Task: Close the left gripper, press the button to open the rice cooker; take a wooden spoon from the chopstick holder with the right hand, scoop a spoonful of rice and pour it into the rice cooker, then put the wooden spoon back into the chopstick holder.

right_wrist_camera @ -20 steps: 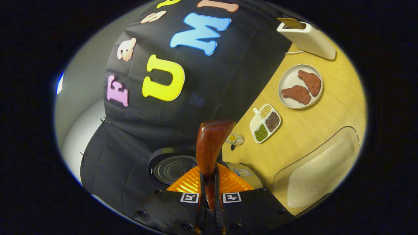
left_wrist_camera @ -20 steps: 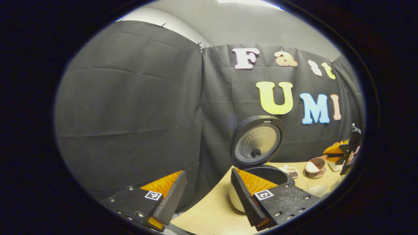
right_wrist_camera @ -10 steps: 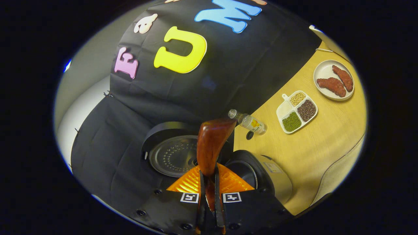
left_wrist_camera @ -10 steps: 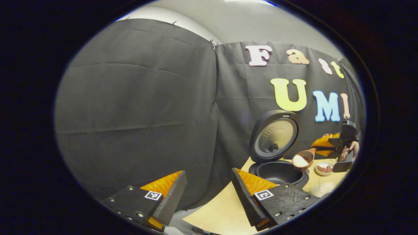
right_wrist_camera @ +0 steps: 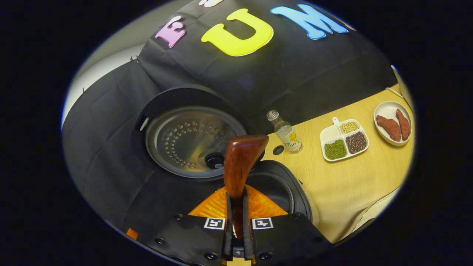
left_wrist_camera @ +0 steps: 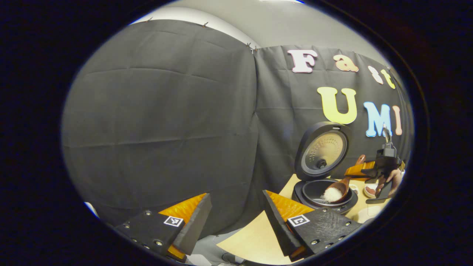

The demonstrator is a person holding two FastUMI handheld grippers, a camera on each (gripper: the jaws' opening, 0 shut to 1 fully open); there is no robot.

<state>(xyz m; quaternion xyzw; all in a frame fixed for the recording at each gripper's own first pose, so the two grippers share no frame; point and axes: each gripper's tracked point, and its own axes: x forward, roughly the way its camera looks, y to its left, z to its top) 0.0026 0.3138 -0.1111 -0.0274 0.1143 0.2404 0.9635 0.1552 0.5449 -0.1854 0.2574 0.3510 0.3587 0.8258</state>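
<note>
The rice cooker point(left_wrist_camera: 325, 192) stands on the table with its lid point(left_wrist_camera: 322, 149) upright and open. My right gripper point(left_wrist_camera: 364, 170) holds the wooden spoon point(left_wrist_camera: 338, 186) tilted over the pot, white rice point(left_wrist_camera: 330, 194) sliding from its bowl. In the right gripper view the gripper point(right_wrist_camera: 236, 221) is shut on the spoon's handle; the spoon's back point(right_wrist_camera: 240, 164) rises above the dark pot point(right_wrist_camera: 282, 188) and the lid's metal inner plate point(right_wrist_camera: 192, 140). My left gripper point(left_wrist_camera: 236, 221) is open, with nothing between its fingers, off to the cooker's left.
A small clear bottle point(right_wrist_camera: 286, 132) stands behind the cooker with its black cap point(right_wrist_camera: 278, 150) beside it. Farther right are a divided white dish of beans point(right_wrist_camera: 343, 139) and a plate with two brown pieces point(right_wrist_camera: 392, 122). A hand point(left_wrist_camera: 394, 180) holds the right gripper.
The right gripper has carried the spoon over the pot and tipped it, so the rice runs out. The cooker has slid rightward in the left gripper view.
</note>
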